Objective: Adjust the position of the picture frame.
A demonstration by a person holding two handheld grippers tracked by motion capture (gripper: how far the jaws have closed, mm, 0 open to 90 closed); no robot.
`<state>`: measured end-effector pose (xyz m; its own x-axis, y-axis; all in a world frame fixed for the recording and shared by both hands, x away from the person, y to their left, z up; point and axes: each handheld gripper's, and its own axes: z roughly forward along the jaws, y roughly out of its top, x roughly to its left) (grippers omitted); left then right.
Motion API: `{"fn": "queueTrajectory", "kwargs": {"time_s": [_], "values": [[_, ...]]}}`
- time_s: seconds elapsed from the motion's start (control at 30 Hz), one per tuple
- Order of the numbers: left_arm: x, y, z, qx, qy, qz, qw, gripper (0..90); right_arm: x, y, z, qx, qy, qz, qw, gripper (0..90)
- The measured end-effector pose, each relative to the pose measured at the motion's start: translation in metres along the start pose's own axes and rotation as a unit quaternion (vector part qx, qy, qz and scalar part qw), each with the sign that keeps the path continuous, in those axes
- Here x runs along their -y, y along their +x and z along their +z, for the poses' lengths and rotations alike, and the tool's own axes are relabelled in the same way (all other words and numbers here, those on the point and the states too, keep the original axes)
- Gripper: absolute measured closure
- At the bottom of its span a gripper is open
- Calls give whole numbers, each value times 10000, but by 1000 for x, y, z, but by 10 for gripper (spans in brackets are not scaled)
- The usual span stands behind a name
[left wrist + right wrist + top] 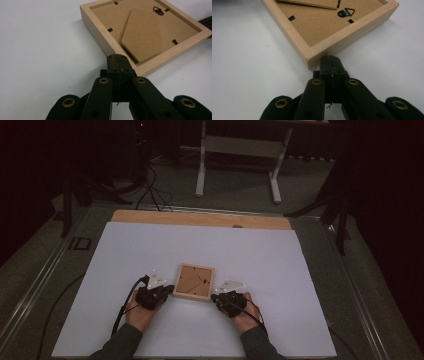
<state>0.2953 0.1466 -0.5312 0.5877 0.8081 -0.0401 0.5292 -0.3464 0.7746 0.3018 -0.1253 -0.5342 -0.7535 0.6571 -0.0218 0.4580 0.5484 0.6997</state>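
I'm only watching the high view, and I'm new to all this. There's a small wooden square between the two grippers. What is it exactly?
Observer: It's a picture frame lying face down; the left gripper view shows its brown backing board with a fold-out stand.
Operator: Does it have anything for hanging it up?
Observer: Yes, a small black metal hanger on the backing shows up close in the right gripper view.
Operator: Are the grippers holding it?
Observer: No. The left gripper has its jaws pressed together, tips right at the frame's wooden edge.
Operator: And the other one?
Observer: The right gripper is closed too, beside a corner of the frame, gripping nothing.
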Motion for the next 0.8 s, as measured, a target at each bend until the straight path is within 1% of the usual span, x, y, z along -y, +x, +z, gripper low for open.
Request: {"fn": "queueTrajectory", "kwargs": {"time_s": [0.2, 0.37, 0.43, 0.5, 0.53, 0.67, 0.73, 0.8], "values": [[-4, 0, 5, 0, -67, -56, 10000, 900, -3, -10, 5, 68, -37, 138, 9999, 900], [-6, -3, 9, -18, -70, 9, 10000, 900, -3, -17, 6, 125, -69, 246, 9996, 900], [-7, -3, 9, -9, -80, 7, 10000, 900, -3, -19, 6, 134, -86, 279, 9995, 900], [-7, -4, 9, 48, -121, -11, 9999, 900, -2, -20, 6, 132, -97, 269, 9995, 900], [-8, -4, 8, 68, -141, 11, 9999, 900, -2, -21, 6, 144, -104, 258, 9995, 900], [-9, -9, 8, 117, -167, 162, 9997, 900, -1, -25, 5, 217, -126, 348, 9991, 900], [-9, -9, 9, 125, -175, 148, 9997, 899, -1, -26, 5, 206, -139, 386, 9989, 900], [-8, -8, 8, 88, -175, 126, 9997, 898, -1, -25, 5, 228, -119, 363, 9990, 900]]}}
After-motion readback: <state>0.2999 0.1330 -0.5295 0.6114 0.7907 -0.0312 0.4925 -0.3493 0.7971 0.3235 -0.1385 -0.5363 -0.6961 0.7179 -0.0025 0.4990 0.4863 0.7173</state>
